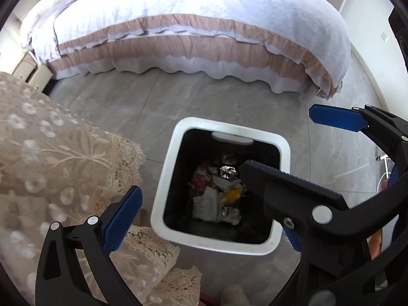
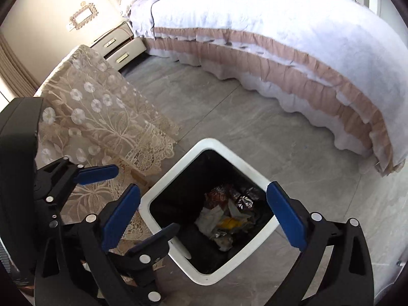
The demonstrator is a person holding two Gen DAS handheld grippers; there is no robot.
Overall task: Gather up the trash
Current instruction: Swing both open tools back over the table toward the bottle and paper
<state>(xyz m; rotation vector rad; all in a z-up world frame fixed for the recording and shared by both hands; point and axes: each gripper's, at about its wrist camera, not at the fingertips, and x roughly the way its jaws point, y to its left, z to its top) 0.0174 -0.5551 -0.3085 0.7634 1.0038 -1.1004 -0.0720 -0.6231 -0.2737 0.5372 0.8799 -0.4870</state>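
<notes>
Trash [image 2: 227, 219] lies in bin [image 2: 163, 193]; both hand-held grippers [image 2: 204, 219] [image 1: 209, 219] gape empty above, angled downward.

No legible text or labels anywhere.

The grey tiled floor [image 2: 229, 117] carries a white-rimmed bin [image 2: 163, 188] with black inner walls, standing close beside the lace-draped table [image 2: 97, 107]. Crumpled wrappers, paper and foil [image 2: 224, 216] lie at the bin's bottom. A bed [image 2: 280, 30] with a white cover and pink frills stands across the floor, a nightstand [image 2: 119, 48] at its head.
</notes>
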